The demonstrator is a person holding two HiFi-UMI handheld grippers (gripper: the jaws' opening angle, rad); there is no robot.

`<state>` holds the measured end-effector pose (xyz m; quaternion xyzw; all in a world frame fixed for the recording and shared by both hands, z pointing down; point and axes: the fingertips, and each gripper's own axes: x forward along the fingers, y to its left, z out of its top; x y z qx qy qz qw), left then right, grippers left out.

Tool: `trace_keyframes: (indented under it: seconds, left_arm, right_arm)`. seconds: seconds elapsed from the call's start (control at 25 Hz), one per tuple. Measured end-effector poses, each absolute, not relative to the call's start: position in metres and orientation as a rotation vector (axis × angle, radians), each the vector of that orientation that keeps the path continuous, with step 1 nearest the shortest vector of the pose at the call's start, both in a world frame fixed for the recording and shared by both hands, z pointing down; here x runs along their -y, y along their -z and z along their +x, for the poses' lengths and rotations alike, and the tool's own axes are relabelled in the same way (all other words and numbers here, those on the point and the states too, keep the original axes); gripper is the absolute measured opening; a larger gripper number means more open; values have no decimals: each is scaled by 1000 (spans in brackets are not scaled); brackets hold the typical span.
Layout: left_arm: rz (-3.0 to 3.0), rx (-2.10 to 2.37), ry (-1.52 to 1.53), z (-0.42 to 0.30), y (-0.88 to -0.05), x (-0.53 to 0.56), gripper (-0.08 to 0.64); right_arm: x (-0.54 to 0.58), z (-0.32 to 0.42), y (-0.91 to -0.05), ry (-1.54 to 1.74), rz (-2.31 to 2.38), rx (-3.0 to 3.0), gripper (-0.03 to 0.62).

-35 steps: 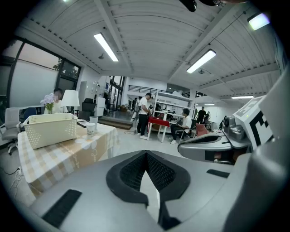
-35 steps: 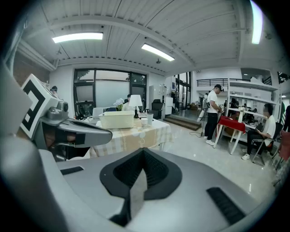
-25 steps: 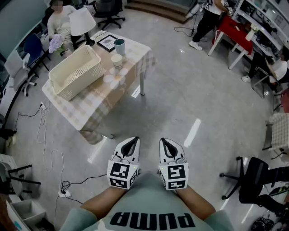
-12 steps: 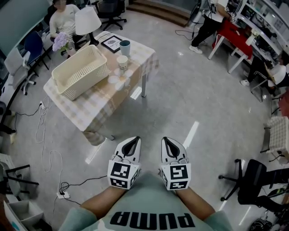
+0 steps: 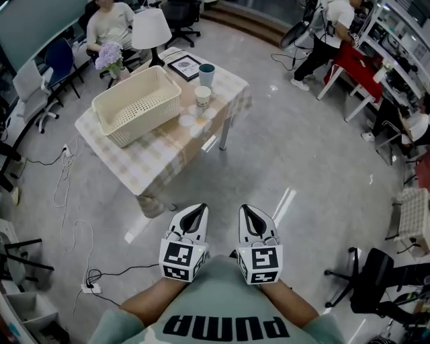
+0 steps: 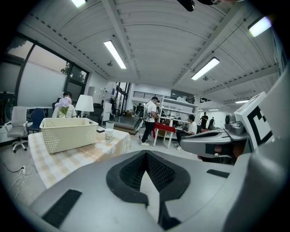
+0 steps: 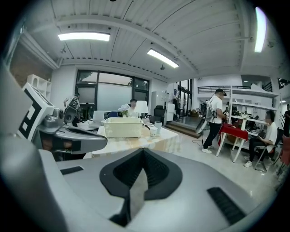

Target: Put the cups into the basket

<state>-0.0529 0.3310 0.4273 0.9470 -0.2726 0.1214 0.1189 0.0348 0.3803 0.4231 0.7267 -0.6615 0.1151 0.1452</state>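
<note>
**Standing off from the table: cups outside the basket, both grippers empty**

The white cup (image 5: 203, 97) and the teal cup (image 5: 207, 74) stand upright on the table (image 5: 156, 158), near its far right corner. The teal cup is behind the white one. Both are just beside the right end of the basket (image 5: 149, 119) and outside it. The basket is cream, perforated and empty, and it takes up the middle of the checked cloth. Some pale, translucent items lie on the cloth in front of the white cup, too small to identify.

A framed picture (image 5: 184, 66) lies left of the teal cup. A lamp (image 5: 151, 30) and flowers (image 5: 107, 56) are at the far edge, with a seated person (image 5: 111, 21) beyond them.

The left gripper (image 5: 195, 210) and right gripper (image 5: 248, 211) are held side by side close to the body, well apart from the table. The jaws of each are pressed together with nothing between them.

Open floor (image 5: 275, 154) lies between the grippers and the table. Cables (image 5: 67, 180) and a power strip (image 5: 89, 287) lie to the left. An office chair (image 5: 373, 279) is at the lower right. A red table (image 5: 353, 58) and a standing person (image 5: 332, 19) are far right.
</note>
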Motion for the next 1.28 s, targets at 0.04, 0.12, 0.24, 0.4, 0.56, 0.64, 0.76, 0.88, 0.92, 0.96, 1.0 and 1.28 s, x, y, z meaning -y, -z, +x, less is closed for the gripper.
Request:
trace_keyframes:
  seconds: [0.04, 0.12, 0.24, 0.4, 0.56, 0.64, 0.76, 0.88, 0.92, 0.96, 1.0, 1.28]
  left_arm:
    - [2765, 809, -349, -57, -427, -328, 2]
    - [2755, 835, -335, -66, -425, -321, 2]
    - [2742, 870, -325, -75, -424, -309, 2]
    - [2732, 905, -329, -82, -425, -295, 2]
    - [2726, 950, -325, -81, -423, -273, 2]
    - [2720, 971, -329, -78, -423, -261, 2]
    - [2711, 1000, -342, -72, -423, -242, 2]
    - [2692, 1032, -357, -63, -423, -221, 2]
    - [2684, 1041, -361, -59, -423, -214, 2]
    - [2676, 1050, -365, -55, -423, -207, 2]
    - [2668, 1061, -367, -51, -423, -200, 2]
    - [2621, 1149, -383, -18, -417, -151, 2]
  right_arm:
    - [-377, 31, -423, -328, 2085, 1909, 11]
    - [-369, 26, -421, -320, 2069, 1919, 12]
    - [-354, 17, -420, -302, 2043, 1943, 12]
    - [-335, 12, -422, -298, 2008, 1971, 12]
    - [-309, 16, -423, -290, 1980, 2001, 12]
    - [-295, 18, -425, -290, 1963, 2017, 12]
    - [-273, 25, -427, -300, 1936, 2039, 11]
    - [-250, 34, -430, -306, 1901, 2064, 12]
    - [-242, 39, -430, -309, 1891, 2071, 12]
    - [-234, 44, -431, -314, 1883, 2077, 11]
    - [-225, 50, -431, -320, 1876, 2083, 11]
    - [-169, 88, -430, -344, 1812, 2140, 11]
